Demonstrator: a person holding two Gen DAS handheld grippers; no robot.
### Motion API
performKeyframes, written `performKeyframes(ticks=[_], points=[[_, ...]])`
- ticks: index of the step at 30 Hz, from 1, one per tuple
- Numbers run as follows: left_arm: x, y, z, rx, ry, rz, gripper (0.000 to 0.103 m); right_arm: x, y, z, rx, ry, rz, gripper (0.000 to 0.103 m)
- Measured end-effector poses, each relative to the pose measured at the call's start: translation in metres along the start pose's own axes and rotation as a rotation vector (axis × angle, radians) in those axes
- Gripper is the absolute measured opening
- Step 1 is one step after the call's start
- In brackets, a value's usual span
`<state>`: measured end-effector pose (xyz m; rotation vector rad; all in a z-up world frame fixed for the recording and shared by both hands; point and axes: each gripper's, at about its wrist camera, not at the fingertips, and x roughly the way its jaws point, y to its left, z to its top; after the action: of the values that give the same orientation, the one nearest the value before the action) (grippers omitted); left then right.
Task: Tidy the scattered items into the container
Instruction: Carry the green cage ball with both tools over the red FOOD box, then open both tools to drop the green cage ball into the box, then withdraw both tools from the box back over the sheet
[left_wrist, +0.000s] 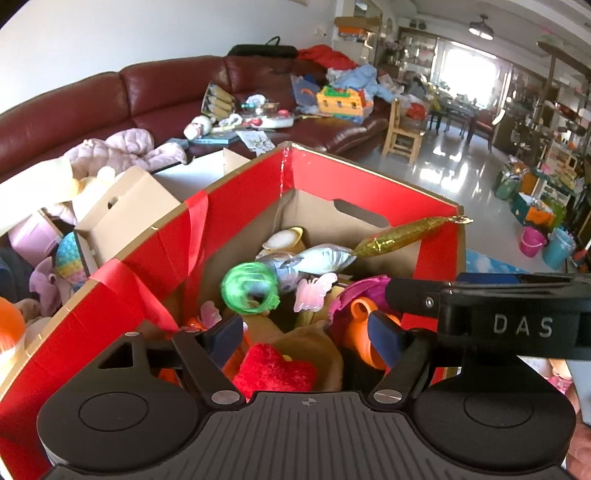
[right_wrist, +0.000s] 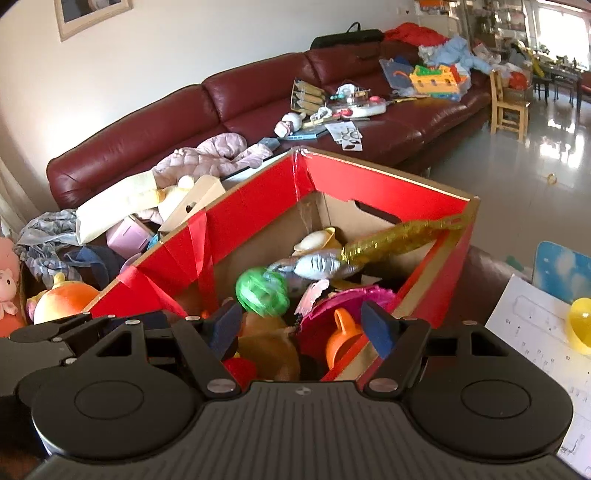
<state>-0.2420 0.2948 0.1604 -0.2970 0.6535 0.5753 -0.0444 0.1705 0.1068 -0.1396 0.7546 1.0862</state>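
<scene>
A red-lined cardboard box (left_wrist: 362, 177) holds several toys: a green ball (left_wrist: 250, 288), a silver shark (left_wrist: 314, 260), a gold glitter stick (left_wrist: 402, 236), an orange cup (left_wrist: 364, 332) and a red plush heart (left_wrist: 275, 369). My left gripper (left_wrist: 308, 338) is open and empty above the box's near side. My right gripper (right_wrist: 303, 328) is open and empty over the same box (right_wrist: 388, 181), where the green ball (right_wrist: 263, 297) is blurred. The right gripper's body (left_wrist: 517, 314) shows at the right in the left wrist view.
A dark red sofa (right_wrist: 166, 122) behind the box carries toys, books and clothes. Left of the box lie a pink jacket (right_wrist: 207, 158), a smaller cardboard box (left_wrist: 122, 210) and plush toys (right_wrist: 62, 301). A paper sheet (right_wrist: 535, 325) and a yellow egg half (right_wrist: 581, 325) lie at right.
</scene>
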Motion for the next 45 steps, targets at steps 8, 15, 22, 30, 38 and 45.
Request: performKeyframes(ticks=[8,15,22,30,38,45], points=[[0.003,-0.015,-0.005,0.041,0.012,-0.002,0.087,-0.001,-0.008,-0.009,0.023,0.021,-0.008,0.078],[0.001,-0.034,-0.006,0.075,0.003,-0.044,0.089,-0.017,-0.021,-0.013,0.065,0.008,-0.011,0.082],[-0.007,-0.073,-0.007,0.148,-0.01,-0.09,0.089,-0.038,-0.042,-0.018,0.114,-0.022,-0.024,0.084],[-0.003,-0.142,-0.018,0.264,0.002,-0.168,0.089,-0.063,-0.089,-0.034,0.188,-0.037,-0.097,0.086],[0.02,-0.21,-0.045,0.381,0.072,-0.236,0.089,-0.084,-0.155,-0.065,0.333,-0.018,-0.183,0.086],[0.053,-0.247,-0.057,0.429,0.115,-0.251,0.089,-0.092,-0.199,-0.087,0.398,-0.006,-0.223,0.087]])
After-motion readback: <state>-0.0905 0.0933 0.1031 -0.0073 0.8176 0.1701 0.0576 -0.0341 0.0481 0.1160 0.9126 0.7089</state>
